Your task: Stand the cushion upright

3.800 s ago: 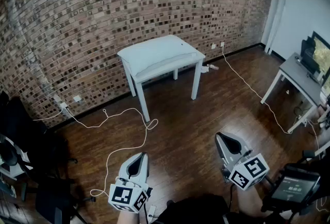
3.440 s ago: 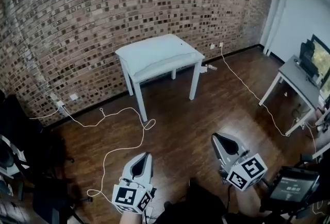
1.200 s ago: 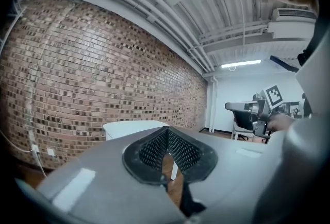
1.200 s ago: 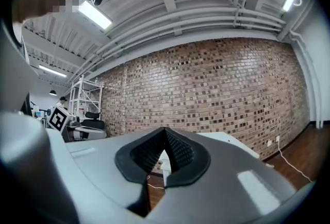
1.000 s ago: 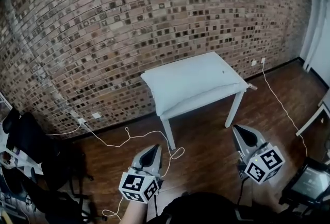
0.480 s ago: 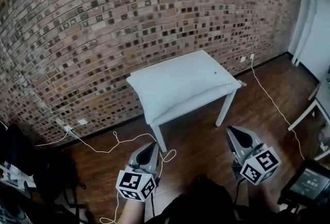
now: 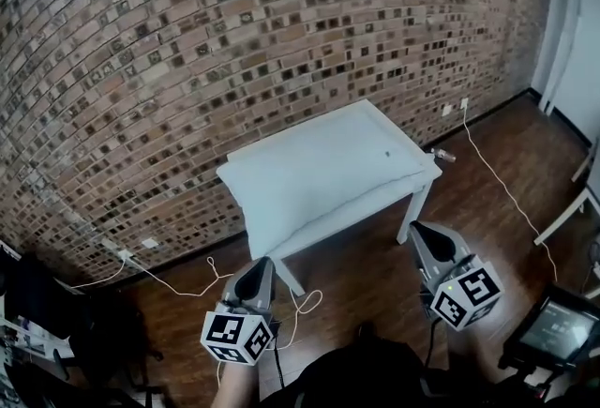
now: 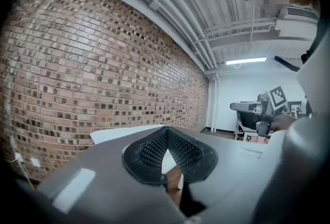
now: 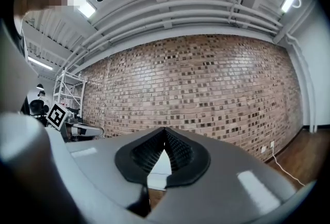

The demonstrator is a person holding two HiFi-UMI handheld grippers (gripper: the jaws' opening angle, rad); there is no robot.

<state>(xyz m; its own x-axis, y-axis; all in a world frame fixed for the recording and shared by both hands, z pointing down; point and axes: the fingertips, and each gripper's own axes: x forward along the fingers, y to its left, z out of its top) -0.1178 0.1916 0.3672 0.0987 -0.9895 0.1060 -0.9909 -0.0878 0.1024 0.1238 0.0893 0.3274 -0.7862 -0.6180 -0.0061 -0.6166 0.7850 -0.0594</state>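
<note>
A white cushion (image 7: pixel 309 173) lies flat on a small white table (image 7: pixel 424 173) that stands against the brick wall. It covers most of the tabletop. My left gripper (image 7: pixel 262 263) hovers in front of the table's near left leg, shut and empty. My right gripper (image 7: pixel 413 228) hangs by the table's near right leg, also shut with nothing in it. Both point level toward the wall and touch nothing. In the left gripper view the cushion (image 8: pixel 121 133) shows beyond the closed left gripper (image 8: pixel 164 129). In the right gripper view a pale strip of the cushion (image 9: pixel 159 165) shows past the closed right gripper (image 9: pixel 165 129).
A white cable (image 7: pixel 192 289) loops over the dark wood floor from a wall socket (image 7: pixel 148 244). Another cable (image 7: pixel 502 190) runs along the floor at the right. A second white table's leg (image 7: pixel 561 217) and a screen (image 7: pixel 557 329) sit at the right edge. Dark chairs (image 7: pixel 42 326) crowd the left.
The table and cushion have come closer and now fill more of the head view. Both grippers have advanced toward the table, still shut.
</note>
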